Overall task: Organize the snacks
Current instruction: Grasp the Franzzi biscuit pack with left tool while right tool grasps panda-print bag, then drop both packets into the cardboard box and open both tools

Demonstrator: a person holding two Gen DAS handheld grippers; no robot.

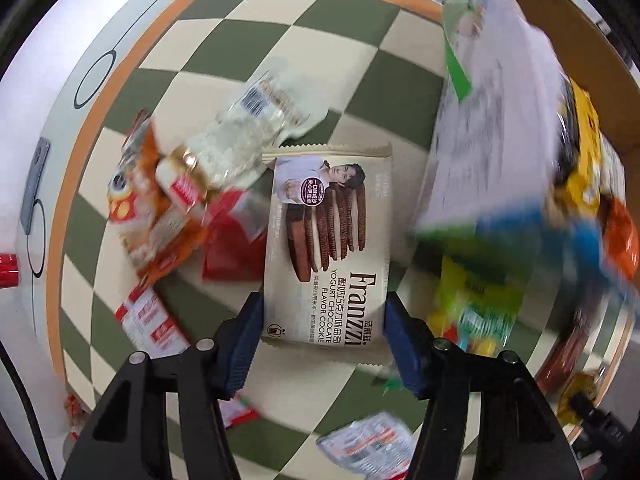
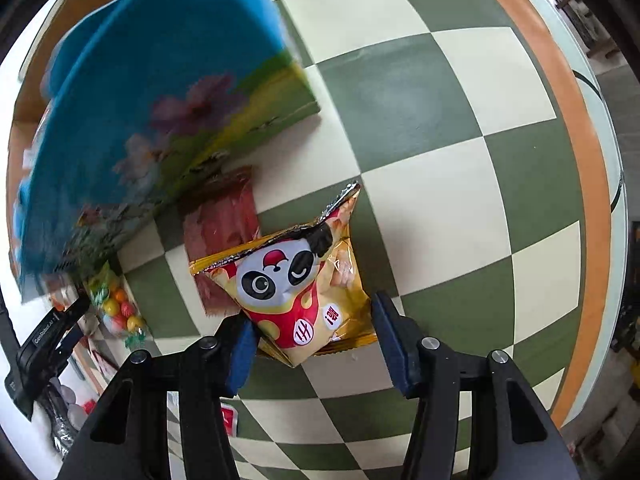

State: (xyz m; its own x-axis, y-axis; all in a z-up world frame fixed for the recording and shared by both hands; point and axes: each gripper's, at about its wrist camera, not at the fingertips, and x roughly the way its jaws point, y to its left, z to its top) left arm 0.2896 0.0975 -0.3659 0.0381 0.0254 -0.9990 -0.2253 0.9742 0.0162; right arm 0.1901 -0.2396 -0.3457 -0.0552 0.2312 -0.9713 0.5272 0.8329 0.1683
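Pinched across its short width by the left tool [image 1: 324,320]: a cookie pack [image 1: 328,240], with a blue pad pressed on each long edge near the printed-name end. Seen over the checkered worktop [image 1: 360,92], just beside a heap of other snack bags [image 1: 160,208]; lifted or lying, could not tell. Long axis ran straight away from the tool, along the fingers, with the far crimped end toward the heap. Judged light and rather flat, stiff enough from the biscuits inside, but fragile: too hard a squeeze would probably crack them. Glossy film, so likely slippery; a hold on the long edges, nearer the middle, seemed safer against tilting.

Closed on the lower end of a panda bag [image 2: 296,292] was the right tool [image 2: 314,332], both pads touching its sides. Found over the worktop, partly covering a red-brown packet [image 2: 220,232], near a blurred blue box [image 2: 140,100]. Long axis slanted, the crimped top seal pointing away and to the right. Judged very light, puffy and soft, with shiny foil; a gentle pinch at the body was probably enough.
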